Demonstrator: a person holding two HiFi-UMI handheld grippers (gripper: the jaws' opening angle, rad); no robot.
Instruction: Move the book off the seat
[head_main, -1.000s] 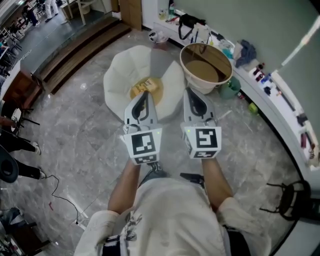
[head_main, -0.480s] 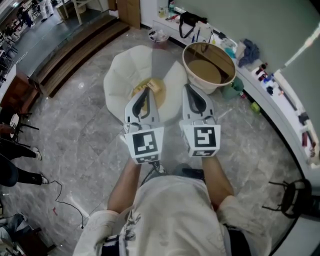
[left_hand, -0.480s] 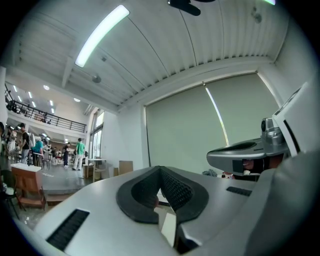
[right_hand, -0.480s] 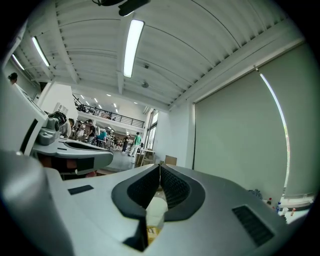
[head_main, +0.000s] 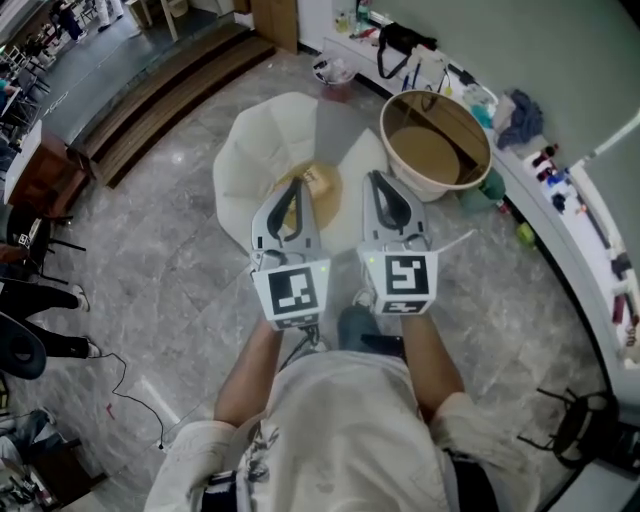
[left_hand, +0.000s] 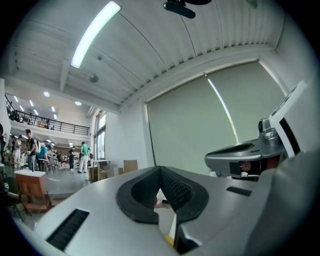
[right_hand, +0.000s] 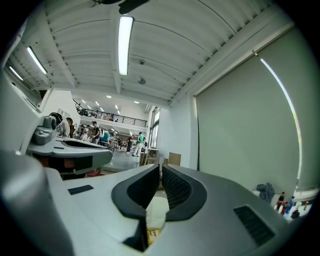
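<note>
A person holds the left hand-held gripper (head_main: 293, 188) and the right hand-held gripper (head_main: 376, 178) side by side, out in front of the body, and both point level. Each one is clenched with nothing in it. In the left gripper view the two black pads (left_hand: 145, 192) meet at the tip. In the right gripper view the pads (right_hand: 177, 187) stand together with only a thin slit between them. The book (head_main: 322, 184) is yellow and lies on the white seat (head_main: 250, 160), close to its middle. In the head view the tip of the left hand-held gripper lies over the book's near edge, but I cannot tell if it touches the book. The tip of the right hand-held gripper is over the seat's right side, just beside the book. A small bit of yellow shows low down between the jaws in both gripper views. A big round tub (head_main: 437, 150) stands on the grey floor (head_main: 150, 260), just right of the seat. A long ledge (head_main: 580, 240) with bottles on it runs along the wall at the right.
</note>
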